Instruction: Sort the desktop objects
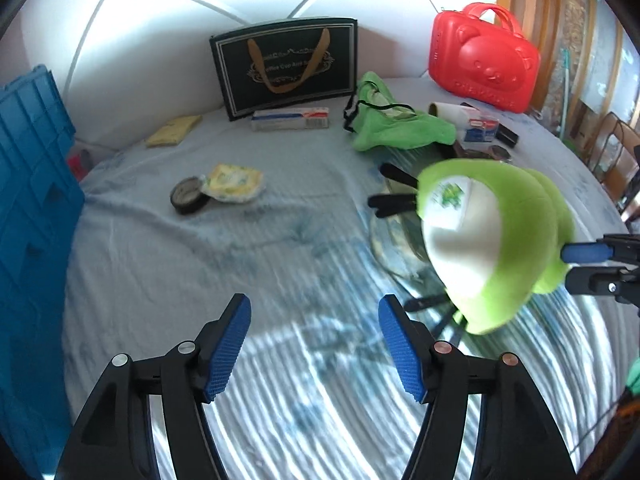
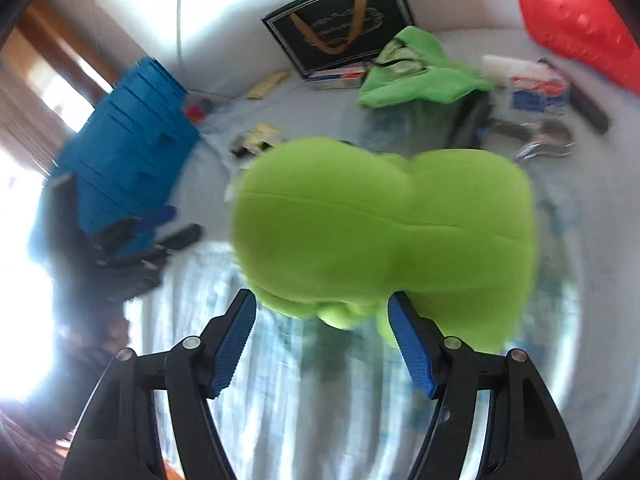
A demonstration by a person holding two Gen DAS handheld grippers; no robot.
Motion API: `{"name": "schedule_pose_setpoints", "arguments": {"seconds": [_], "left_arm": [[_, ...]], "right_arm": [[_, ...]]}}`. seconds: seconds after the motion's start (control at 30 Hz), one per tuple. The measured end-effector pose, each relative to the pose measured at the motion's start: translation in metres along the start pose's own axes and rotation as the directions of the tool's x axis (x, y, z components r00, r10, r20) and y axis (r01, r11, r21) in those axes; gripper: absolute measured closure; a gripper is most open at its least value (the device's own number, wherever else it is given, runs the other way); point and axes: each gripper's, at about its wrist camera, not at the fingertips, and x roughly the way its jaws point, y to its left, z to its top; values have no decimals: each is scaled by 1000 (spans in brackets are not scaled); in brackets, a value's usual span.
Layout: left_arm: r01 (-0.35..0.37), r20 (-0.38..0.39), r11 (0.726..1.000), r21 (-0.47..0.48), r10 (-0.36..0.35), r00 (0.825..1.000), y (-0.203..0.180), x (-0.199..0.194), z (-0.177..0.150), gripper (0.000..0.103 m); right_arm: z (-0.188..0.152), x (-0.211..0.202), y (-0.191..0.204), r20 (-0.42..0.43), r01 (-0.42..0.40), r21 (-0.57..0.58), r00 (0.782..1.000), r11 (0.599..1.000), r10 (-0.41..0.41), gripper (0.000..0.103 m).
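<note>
A green and white plush toy (image 1: 492,240) hangs above the table, blurred, right of centre in the left wrist view. My right gripper (image 1: 576,266) comes in from the right edge and is shut on the toy's green lower part. In the right wrist view the plush toy (image 2: 384,232) fills the middle, its bottom pinched in my right gripper (image 2: 322,304). My left gripper (image 1: 314,308) stands open over the pale cloth with nothing between its fingers. In the right wrist view the left gripper (image 2: 172,226) shows at the left, in front of the blue crate.
A blue crate (image 1: 32,200) stands at the left. At the back are a black gift bag (image 1: 284,68), a toothpaste box (image 1: 290,119), a green cloth (image 1: 392,128) and a red case (image 1: 484,56). A tape roll (image 1: 186,196) and a yellow packet (image 1: 234,183) lie mid-table.
</note>
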Motion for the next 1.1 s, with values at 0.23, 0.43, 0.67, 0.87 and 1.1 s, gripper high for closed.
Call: {"name": "schedule_pose_setpoints", "arguments": {"seconds": [0.23, 0.43, 0.67, 0.87, 1.1], "left_arm": [[110, 10, 991, 72, -111, 994, -32, 1, -19, 30], [87, 36, 993, 83, -90, 995, -43, 5, -6, 30], [156, 48, 979, 133, -163, 985, -42, 7, 16, 30], [257, 14, 956, 140, -261, 965, -36, 8, 17, 30], [333, -10, 896, 295, -345, 938, -51, -9, 13, 29]], "right_arm": [[-24, -7, -7, 14, 257, -151, 966, 954, -258, 20], [-20, -8, -42, 26, 174, -54, 985, 983, -173, 20], [5, 13, -60, -31, 75, -86, 996, 993, -78, 9], [20, 24, -64, -86, 16, -151, 996, 988, -30, 0], [19, 31, -72, -119, -46, -117, 992, 992, 32, 0]]}}
